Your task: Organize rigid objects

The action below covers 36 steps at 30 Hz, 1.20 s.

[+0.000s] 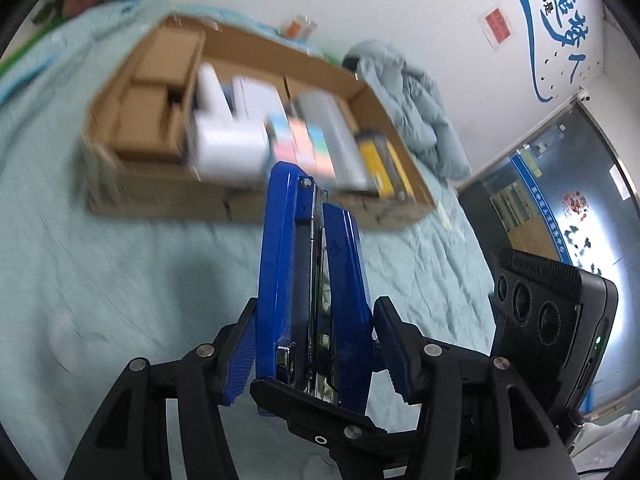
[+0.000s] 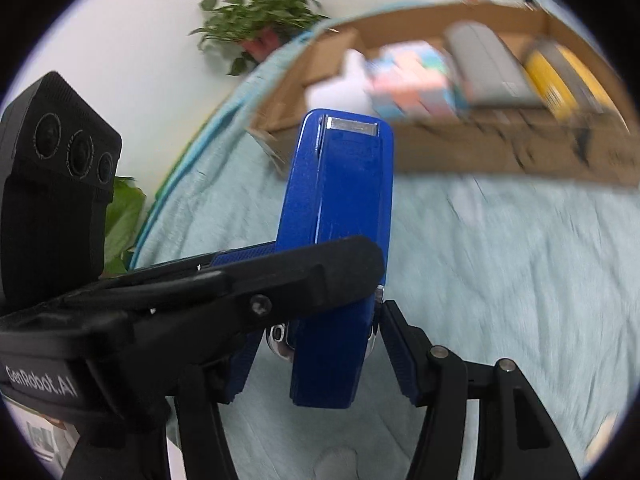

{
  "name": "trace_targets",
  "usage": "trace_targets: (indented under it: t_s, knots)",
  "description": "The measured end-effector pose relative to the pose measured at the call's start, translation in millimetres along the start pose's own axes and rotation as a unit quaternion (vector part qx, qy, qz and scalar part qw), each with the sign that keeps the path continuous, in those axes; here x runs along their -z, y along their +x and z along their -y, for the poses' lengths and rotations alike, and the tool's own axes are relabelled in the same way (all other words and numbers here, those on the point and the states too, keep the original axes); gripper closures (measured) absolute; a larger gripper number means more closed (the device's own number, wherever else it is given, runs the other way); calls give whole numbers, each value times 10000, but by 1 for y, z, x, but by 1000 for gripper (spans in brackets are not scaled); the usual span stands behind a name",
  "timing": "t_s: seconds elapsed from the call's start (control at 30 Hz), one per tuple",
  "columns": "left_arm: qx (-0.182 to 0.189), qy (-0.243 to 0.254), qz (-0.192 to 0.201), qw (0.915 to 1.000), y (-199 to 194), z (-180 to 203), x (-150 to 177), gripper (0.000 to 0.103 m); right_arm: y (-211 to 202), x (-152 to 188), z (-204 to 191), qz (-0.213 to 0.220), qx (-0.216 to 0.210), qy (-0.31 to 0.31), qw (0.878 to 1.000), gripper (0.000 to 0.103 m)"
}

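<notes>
Both tools sat nearest the lens, clamped on one blue stapler. Left tool partly closed, its ribbed blue pads pressed on the stapler's two sides near the hinge end. Right tool about as wide; its right pad looked to touch the stapler's side by the chrome pivot, its left pad mostly hidden behind the left tool's black finger crossing in front, so full contact there was hard to confirm. I judged it gripping too.

Stapler was held up off the bed, clear of the light-green quilted cover, on the near side of the cardboard box, not yet over its rim.

Progress, judged: well along. Box already held brown cartons at its left end, white boxes, pastel sticky-note pads, a grey item and a yellow-black item at its right end, all blurred. Stapler was the piece in hand; left to do was carry it over the near wall and set it in a free gap. No other loose items seen on the bed near the box.

Stapler looked glossy metallic blue, long, arm slightly parted from base, chrome magazine showing between, silver front plate at its far tip. Hard, slick shell; could slip or twist.
</notes>
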<state>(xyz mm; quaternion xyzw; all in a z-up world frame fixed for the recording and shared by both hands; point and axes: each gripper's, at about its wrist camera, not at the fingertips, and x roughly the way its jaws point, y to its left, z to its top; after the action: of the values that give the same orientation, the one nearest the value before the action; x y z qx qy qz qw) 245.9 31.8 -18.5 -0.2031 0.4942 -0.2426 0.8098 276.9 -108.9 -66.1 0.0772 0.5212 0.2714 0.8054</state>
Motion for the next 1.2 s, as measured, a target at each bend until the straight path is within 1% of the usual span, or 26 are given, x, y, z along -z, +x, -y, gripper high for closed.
trace_targets:
  t_s: [0.1,0.17,0.27,0.33,0.4,0.43,0.5,0.57,0.63,0.67,0.73,0.77,0.8,0.83,0.87,0.9,0.93,1.0,1.03,1.07,1.1,1.13,1.17,1.2]
  knots:
    - [-128,-4,231,9997,-15,-7,-29,50,7,-26,-14,66,-120,-122,9998,46]
    - [-125,-92,340,9993,-23,-17,-52,50,13,-46,-25,128,-110,-266,9995,46]
    - [-199,-83,448,9988,-29,-32,-87,50,27,-79,-36,186,-114,-351,9991,46]
    - [-272,-55,453,9986,-28,-41,-110,51,35,-99,-37,157,-136,-397,9990,46]
    - [-251,-154,418,9987,-25,-51,-133,52,42,-117,-38,77,-86,-453,9989,46]
    - [-249,-213,397,9987,-24,-59,-145,52,39,-119,-34,31,-115,-429,9990,46]
    - [-271,-248,371,9986,-22,-71,-161,52,52,-137,-33,-55,-165,-384,9991,46]
    - [-316,-276,319,9986,-17,-82,-179,52,55,-149,-31,-82,-136,-364,9992,46]
    - [-425,-335,231,9983,-9,-94,-194,53,63,-159,-29,-172,-142,-318,9992,46]
    - [-489,-371,215,9979,-5,-99,-200,54,70,-164,-26,-257,-212,-234,9992,46]
    - [-647,-496,187,9965,-1,-110,-206,53,72,-165,-21,-397,-364,-116,9985,46]
    - [-769,-542,180,9954,2,-114,-206,52,77,-168,-19,-486,-373,-89,9981,45]
    - [-802,-573,209,9949,3,-119,-207,52,79,-170,-17,-471,-356,-44,9982,44]
    - [-730,-616,251,9951,3,-124,-209,52,79,-172,-14,-420,-307,-21,9986,44]
    - [-711,-674,252,9949,3,-128,-208,49,77,-172,-13,-359,-289,-28,9989,44]
    - [-732,-679,286,9946,2,-130,-207,49,73,-171,-11,-305,-265,-22,9992,44]
    - [-801,-622,338,9943,0,-129,-205,48,68,-170,-10,-266,-241,-8,9994,44]
    - [-1024,-399,454,9929,-4,-121,-199,41,57,-166,-9,-160,-154,-16,9998,44]
    - [-1093,-295,512,9922,-6,-115,-195,38,49,-162,-10,-75,-39,-50,10000,43]
    - [-1203,-156,615,9907,-10,-107,-189,33,44,-159,-11,-26,40,-88,9999,41]
    - [-1345,-43,737,9882,-14,-99,-183,31,33,-151,-13,99,192,-200,9996,39]
    - [-1544,89,903,9838,-20,-89,-175,30,25,-145,-14,202,283,-285,9990,36]
    - [-1798,266,1124,9769,-27,-77,-166,23,15,-137,-15,347,412,-400,9977,32]
    - [-2026,452,1379,9685,-34,-64,-156,10,3,-126,-16,542,610,-532,9953,29]
